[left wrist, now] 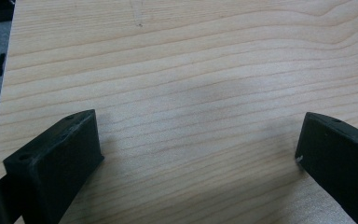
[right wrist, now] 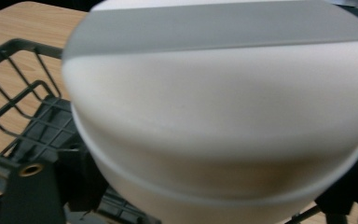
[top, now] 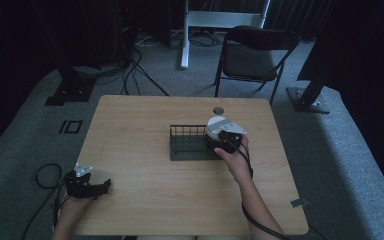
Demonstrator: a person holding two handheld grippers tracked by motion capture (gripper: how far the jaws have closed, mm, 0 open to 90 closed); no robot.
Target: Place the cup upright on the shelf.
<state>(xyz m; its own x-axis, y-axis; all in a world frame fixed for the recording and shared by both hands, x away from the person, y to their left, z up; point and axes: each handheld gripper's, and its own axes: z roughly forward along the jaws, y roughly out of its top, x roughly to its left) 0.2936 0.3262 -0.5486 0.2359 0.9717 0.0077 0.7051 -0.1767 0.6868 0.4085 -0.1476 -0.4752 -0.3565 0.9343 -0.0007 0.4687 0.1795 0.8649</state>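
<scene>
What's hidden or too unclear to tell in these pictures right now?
- Right gripper: high view, its jaws sit behind its own body and the white container; grip unclear.
- Container's base: right gripper view, cut off by the bottom edge, blurred.
- Small round thing on the table: high view, too small to identify.

Place: a lab or recording studio, not a home.
Walls: black curtains hang across the top of the frame and down both sides.
Floor: grey carpet, with loose cables (top: 139, 70) trailing at upper left.
Stands: black metal bases (top: 70, 90) at upper left and upper right, and a white frame leg (top: 184, 35) at top centre.
Furniture: one bare wooden table (top: 145, 165) in the middle, with a black folding chair (top: 252, 57) behind it.
</scene>
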